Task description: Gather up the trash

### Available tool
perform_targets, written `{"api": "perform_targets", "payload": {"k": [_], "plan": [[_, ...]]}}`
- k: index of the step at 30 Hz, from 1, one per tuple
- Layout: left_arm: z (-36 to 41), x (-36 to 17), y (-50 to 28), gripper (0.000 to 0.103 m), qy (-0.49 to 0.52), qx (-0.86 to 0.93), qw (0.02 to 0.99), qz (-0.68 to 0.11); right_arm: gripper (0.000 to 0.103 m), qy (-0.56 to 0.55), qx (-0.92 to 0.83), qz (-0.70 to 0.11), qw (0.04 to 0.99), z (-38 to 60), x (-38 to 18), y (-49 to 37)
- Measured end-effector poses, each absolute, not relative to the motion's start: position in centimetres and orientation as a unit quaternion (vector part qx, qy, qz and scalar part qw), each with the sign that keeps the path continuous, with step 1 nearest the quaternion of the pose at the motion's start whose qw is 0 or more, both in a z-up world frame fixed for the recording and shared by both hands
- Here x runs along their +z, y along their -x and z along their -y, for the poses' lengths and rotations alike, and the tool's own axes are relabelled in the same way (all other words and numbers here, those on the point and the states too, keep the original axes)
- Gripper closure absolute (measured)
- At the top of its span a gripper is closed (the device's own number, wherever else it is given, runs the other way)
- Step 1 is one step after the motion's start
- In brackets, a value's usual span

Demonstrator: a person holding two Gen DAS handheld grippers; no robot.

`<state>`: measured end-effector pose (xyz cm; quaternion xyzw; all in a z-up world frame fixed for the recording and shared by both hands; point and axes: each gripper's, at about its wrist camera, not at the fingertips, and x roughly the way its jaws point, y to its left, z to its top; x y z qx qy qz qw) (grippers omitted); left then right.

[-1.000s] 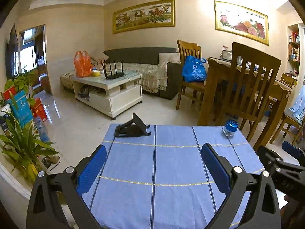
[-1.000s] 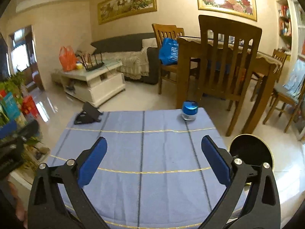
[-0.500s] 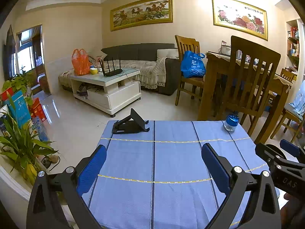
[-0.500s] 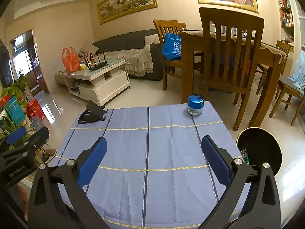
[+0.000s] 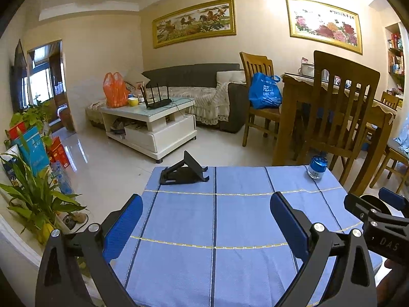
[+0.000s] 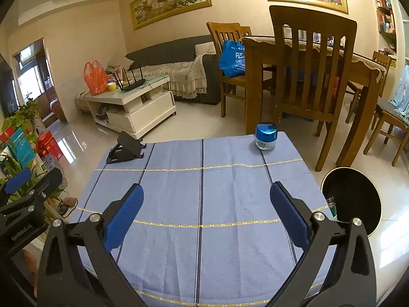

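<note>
Both the left gripper (image 5: pixel 206 220) and right gripper (image 6: pixel 206 208) hover released over the counter (image 6: pixel 199 194). Only the right view shows the bin (image 6: pixel 351 202) at 3 o'clock (holding what may be a bottle (image 6: pixel 331 206)).

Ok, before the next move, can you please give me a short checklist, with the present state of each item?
1. Left gripper open with nothing between its fingers: ok.
2. Right gripper open with nothing between its fingers: ok.
3. Trash bin within sight, open top, on the floor by the table's right side: ok.
4. Trash left on the blue tablecloth: cannot tell; only a blue-capped jar and a black phone stand show, neither clearly trash.
5. Bin has room: ok; only one bottle shows inside, at its left wall.
</note>
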<state>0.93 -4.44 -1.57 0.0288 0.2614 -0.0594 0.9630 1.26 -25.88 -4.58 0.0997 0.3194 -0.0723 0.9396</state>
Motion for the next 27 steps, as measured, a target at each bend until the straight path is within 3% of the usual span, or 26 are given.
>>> {"api": "perform_targets", "payload": {"k": [27], "plan": [[4.1,-1.58,-0.93,0.007,-0.034,-0.074,0.961,-0.264,0.005,-0.1,-0.064,-0.32,0.94,25.07,-4.29,-1.07]]}}
